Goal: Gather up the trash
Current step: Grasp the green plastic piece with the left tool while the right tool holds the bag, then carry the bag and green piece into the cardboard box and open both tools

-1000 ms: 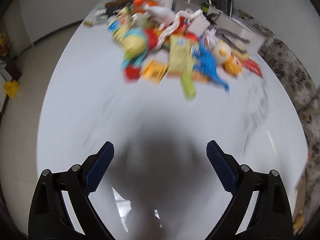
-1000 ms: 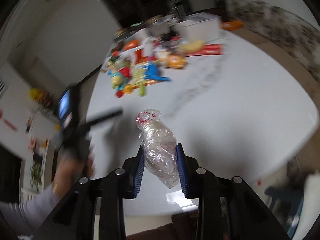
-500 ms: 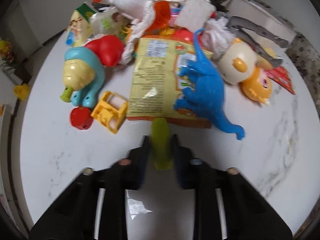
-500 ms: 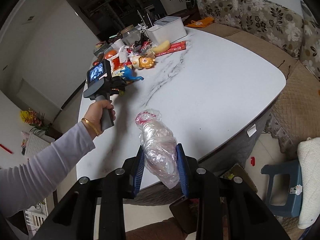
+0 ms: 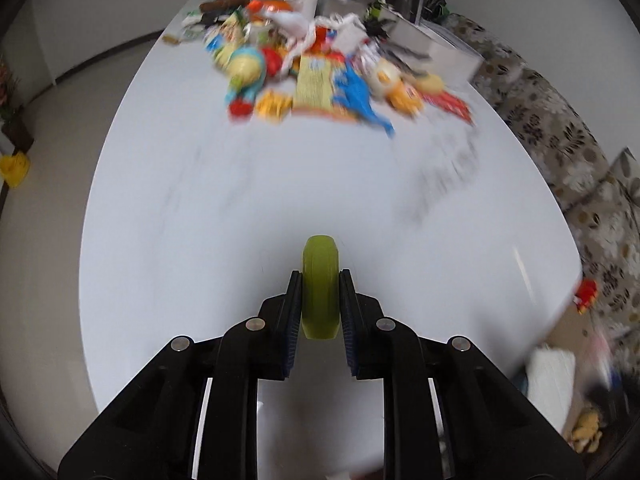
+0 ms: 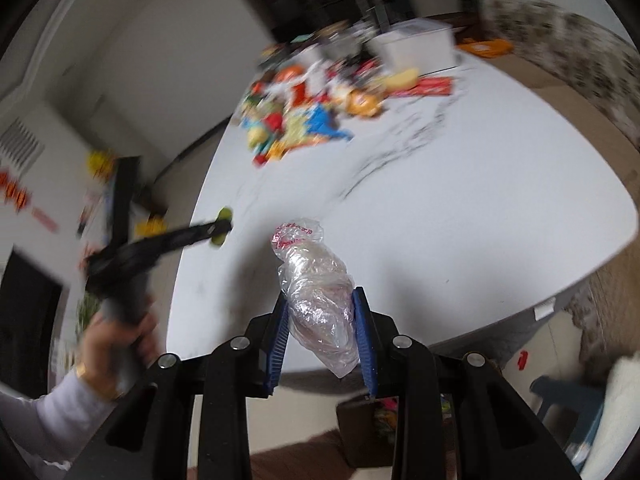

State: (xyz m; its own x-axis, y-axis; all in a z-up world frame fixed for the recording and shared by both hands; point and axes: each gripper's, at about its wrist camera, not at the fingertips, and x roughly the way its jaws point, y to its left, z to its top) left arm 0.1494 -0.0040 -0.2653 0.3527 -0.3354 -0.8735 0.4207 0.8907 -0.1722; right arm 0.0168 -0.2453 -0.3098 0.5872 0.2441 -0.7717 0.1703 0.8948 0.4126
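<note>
Two grippers show at the bottom of their own views, each with something clamped. In the left wrist view the left gripper (image 5: 320,300) has its jaws pressed together on a small yellow-green piece (image 5: 321,285), rounded at its far end, which stands out past the blue pads at lower centre of the frame, above the white worktop (image 5: 224,216). In the right wrist view the right gripper (image 6: 322,322) has its jaws closed on a crumpled clear plastic bag (image 6: 316,288) with red print near its top; the bag sticks up above the pads and hangs a little below them, at lower centre of that frame.

At the left edge of the right wrist view a hand (image 6: 120,336) in a pale sleeve grips the handle of the left gripper (blurred here), and the yellow-green piece shows at its tip, left of centre, over the worktop's near left edge.

Farther off, in the upper middle of both views, lies a blurred heap of toys and wrappers (image 5: 320,68): a blue dinosaur figure (image 5: 356,96), a yellow-green snack packet (image 5: 314,82) touching it on its left, a teal and yellow toy (image 5: 244,72), a small red piece (image 5: 240,109). A red wrapper (image 5: 450,104) lies to the heap's right. Beyond the heap stands a white box (image 6: 412,46), and a flowered sofa (image 5: 560,140) runs along the right side.
</note>
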